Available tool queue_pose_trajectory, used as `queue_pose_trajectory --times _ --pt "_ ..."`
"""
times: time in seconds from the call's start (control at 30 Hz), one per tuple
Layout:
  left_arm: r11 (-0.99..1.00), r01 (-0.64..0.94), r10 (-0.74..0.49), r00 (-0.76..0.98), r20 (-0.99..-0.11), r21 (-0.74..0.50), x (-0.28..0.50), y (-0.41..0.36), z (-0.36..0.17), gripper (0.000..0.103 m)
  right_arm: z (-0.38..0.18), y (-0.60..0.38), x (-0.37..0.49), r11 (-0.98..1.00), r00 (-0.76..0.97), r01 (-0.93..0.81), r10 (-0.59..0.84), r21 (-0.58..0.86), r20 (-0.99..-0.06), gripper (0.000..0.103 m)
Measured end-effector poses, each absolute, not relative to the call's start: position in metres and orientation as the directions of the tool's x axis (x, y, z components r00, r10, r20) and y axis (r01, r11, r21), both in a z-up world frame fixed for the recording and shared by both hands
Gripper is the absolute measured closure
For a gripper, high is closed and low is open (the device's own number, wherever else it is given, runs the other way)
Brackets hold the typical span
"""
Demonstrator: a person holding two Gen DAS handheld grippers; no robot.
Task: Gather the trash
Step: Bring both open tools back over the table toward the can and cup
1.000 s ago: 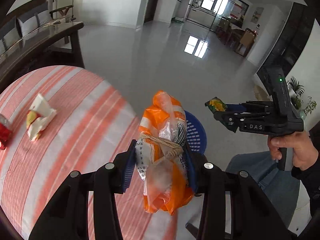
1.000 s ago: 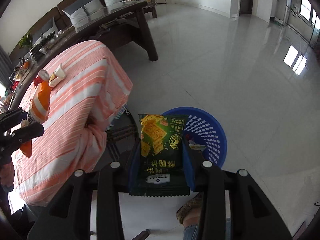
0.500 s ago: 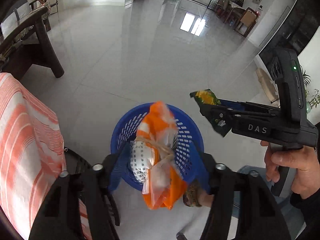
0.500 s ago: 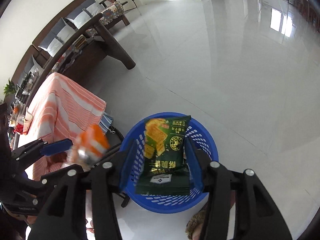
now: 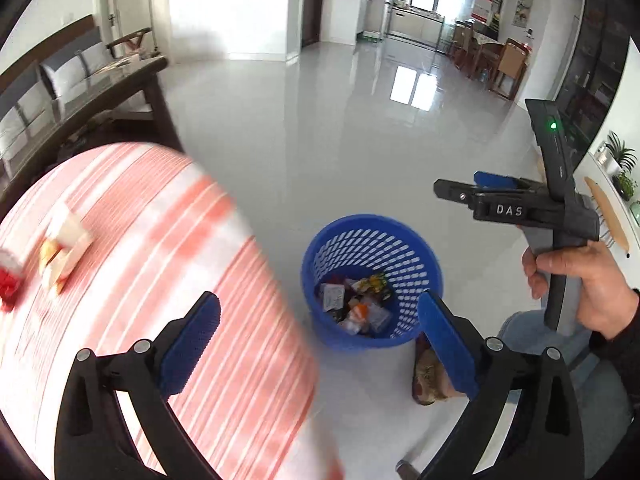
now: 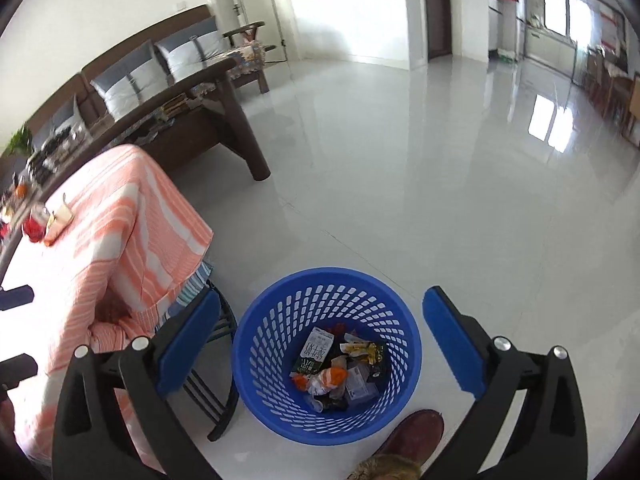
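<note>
A glossy pale tiled floor runs back to a doorway and a bright kitchen at 1 o'clock, with a dark wooden sofa along the wall at 10 o'clock. On the floor stands a round blue plastic basket with slotted walls, upright, its mouth facing straight up; in the right wrist view it sits at 6 o'clock, in the left wrist view just right of centre.

The trash lies in a loose heap at the bottom of the basket: a dark green and white snack packet, an orange-and-white crumpled bag, a yellow-green wrapper and some clear plastic. The green packet lies flat with its long axis running from about 7 to 1 o'clock; the other pieces are too crumpled to give a direction.

A table under an orange-and-white striped cloth stands at 9 o'clock, just beside the basket. Near its far end lie a pale crumpled wrapper and something red, both blurred.

The left claw is spread wide and holds nothing, its blue pads apart over the table edge and the basket. The right claw is likewise wide and bare, straddling the basket from above; in the left view a hand grips its handle at 3 o'clock. A brown shoe rests on the floor touching the basket's near side.
</note>
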State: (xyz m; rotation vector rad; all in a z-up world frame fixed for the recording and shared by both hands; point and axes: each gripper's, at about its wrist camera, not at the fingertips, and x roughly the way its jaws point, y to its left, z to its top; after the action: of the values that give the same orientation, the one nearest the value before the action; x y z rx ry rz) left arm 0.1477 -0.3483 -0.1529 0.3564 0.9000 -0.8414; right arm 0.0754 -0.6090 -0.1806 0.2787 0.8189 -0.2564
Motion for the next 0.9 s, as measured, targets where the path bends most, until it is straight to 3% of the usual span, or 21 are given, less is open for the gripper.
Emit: queue_pose_trajectory --times 0.1,0.27,0.43,0.73,0.9 --pt "0.737 0.675 -0.393 0.400 -0.828 -0.023 0.150 -0.278 -0.163 0.005 -0.169 -0.550 0.081 0.970 0.682 0.226 -0.088 0.094 -0.726 0.005" --pt "0.855 0.519 -0.286 0.492 -0.822 0.013 0.170 -0.177 -0.161 0.005 -0.146 -0.435 0.089 0.987 0.722 0.019 0.096 0.158 -0.685 0.005" --pt "0.905 0.417 -0.187 0.568 -0.801 0.084 0.195 -0.110 -0.149 0.005 -0.137 -0.344 0.124 0.970 0.650 -0.130 0.239 0.205 -0.721 0.005" --pt "0.955 0.294 -0.134 0.553 -0.822 0.042 0.233 -0.035 -0.172 0.004 -0.162 -0.257 0.178 0.972 0.584 -0.236 0.128 -0.017 -0.801 0.005" --pt "0.959 0.283 -0.153 0.543 -0.826 0.008 0.235 -0.031 -0.174 0.004 -0.169 -0.264 0.187 0.976 0.559 -0.217 0.139 0.017 -0.818 0.005"
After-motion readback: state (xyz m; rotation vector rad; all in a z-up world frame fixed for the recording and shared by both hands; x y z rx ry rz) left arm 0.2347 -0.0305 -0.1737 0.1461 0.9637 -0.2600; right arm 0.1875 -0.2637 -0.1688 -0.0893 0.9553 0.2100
